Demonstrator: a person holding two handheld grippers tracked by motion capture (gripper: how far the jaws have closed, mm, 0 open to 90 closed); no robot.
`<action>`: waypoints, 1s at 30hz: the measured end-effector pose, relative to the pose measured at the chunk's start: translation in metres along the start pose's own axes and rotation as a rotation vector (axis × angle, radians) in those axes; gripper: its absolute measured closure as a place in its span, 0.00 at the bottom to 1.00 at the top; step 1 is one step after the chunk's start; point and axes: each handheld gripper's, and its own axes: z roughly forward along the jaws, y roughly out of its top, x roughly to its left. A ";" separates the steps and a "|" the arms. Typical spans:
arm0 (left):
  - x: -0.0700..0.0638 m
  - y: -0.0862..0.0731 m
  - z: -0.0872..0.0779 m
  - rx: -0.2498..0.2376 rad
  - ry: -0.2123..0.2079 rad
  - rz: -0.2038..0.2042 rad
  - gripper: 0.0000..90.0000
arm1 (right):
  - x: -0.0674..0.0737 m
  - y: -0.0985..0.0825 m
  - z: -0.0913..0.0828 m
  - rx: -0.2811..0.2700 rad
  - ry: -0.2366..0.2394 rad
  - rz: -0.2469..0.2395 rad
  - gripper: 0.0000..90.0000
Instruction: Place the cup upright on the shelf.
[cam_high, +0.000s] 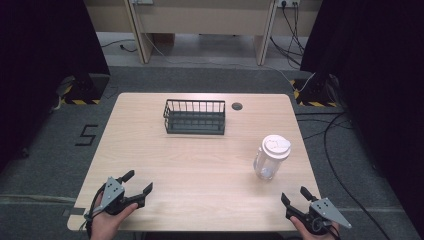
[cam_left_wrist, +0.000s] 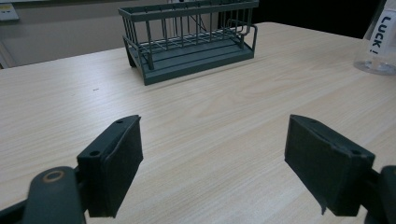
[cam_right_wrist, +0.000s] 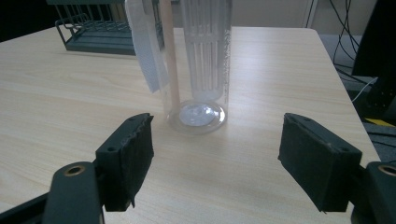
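Bottle (cam_right_wrist: 196, 60) top cut off by frame edge; label (cam_left_wrist: 384, 32) text partly cropped, maybe "LUCK".

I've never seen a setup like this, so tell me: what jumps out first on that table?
A clear plastic bottle with a white lid stands upright toward the right side of the wooden table. A dark wire basket sits at the far middle. At the near edge, a person's hands hold the left gripper and right gripper, both with jaws spread wide and empty.
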 end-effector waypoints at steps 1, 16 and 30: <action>0.000 0.000 0.000 -0.001 0.000 -0.002 0.21 | 0.000 0.000 0.000 -0.001 0.003 0.001 0.29; -0.001 0.000 0.000 -0.001 0.000 0.000 0.21 | 0.004 0.013 0.014 -0.011 0.013 -0.018 0.24; -0.001 0.000 0.000 -0.003 -0.001 0.000 0.21 | 0.008 0.026 0.037 -0.013 0.022 -0.035 0.22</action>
